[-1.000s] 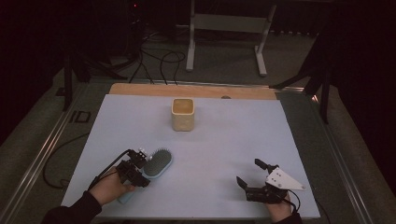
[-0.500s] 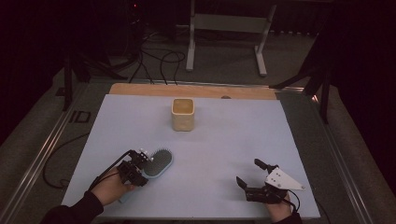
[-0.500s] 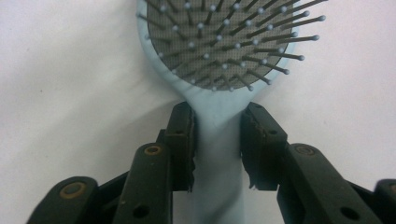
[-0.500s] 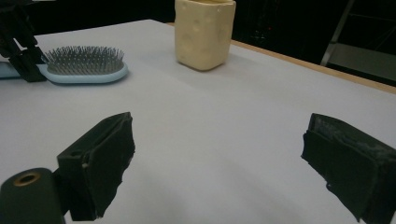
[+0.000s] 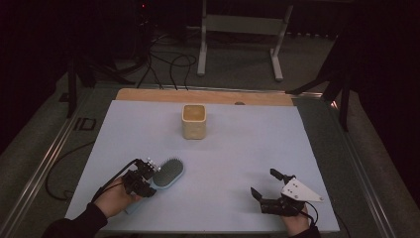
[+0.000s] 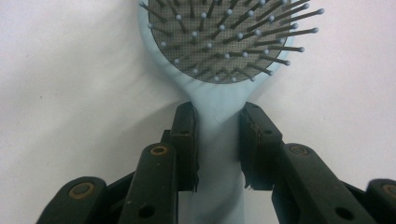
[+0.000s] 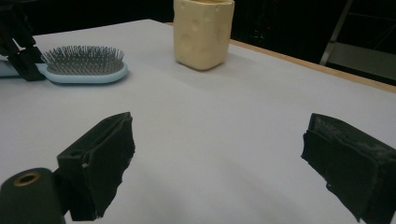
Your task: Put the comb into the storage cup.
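Hairbrush (image 6: 219,135) handle | left gripper (image 5: 143,177) jaws just closed onto it; right gripper (image 5: 267,191) unmoved, jaws wide

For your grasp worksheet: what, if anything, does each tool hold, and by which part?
The left tool has just closed on the hairbrush, gripping its light blue handle below the head. The right tool holds nothing.

On the pale grey table mat (image 5: 233,163), the light blue paddle hairbrush with dark bristles (image 5: 167,173) lies near my left corner, bristles up, its handle running back between the jaws of my left gripper (image 5: 144,176). The cream square plastic cup (image 5: 193,121) stands upright farther off, about mid-table, behind and to the right of the brush. My right gripper (image 5: 267,191) sits low at the near right, well apart from both.
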